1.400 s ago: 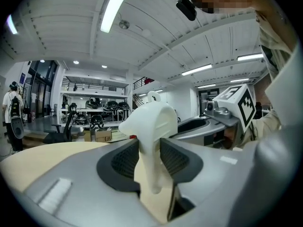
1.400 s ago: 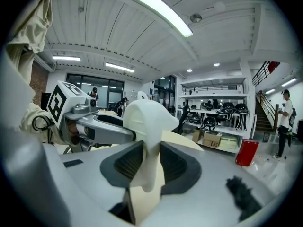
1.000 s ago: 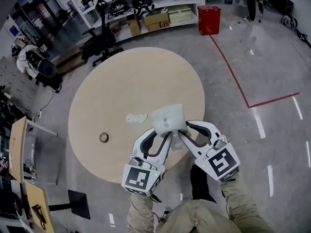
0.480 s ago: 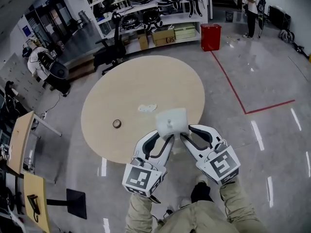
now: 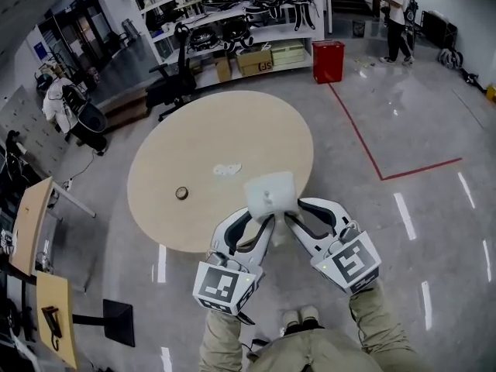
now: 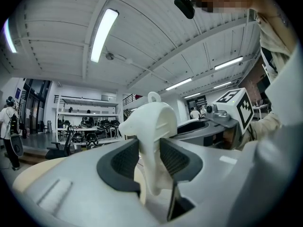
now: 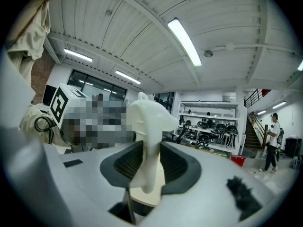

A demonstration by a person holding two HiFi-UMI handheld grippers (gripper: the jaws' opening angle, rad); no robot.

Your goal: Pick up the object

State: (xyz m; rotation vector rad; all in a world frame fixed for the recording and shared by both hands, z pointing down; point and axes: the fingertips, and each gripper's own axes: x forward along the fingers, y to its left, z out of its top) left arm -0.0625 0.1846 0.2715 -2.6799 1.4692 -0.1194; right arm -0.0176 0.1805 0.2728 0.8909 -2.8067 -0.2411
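Head view steeply down; gripper views upward, close on shared white object (image 5: 270, 193)

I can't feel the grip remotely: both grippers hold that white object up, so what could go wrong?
Slip: the left gripper and right gripper each pinch only a thin lower edge of the white object, so it might twist or slide out.
Drop: it seems to hang by the rim of the table, so it could hit the floor.
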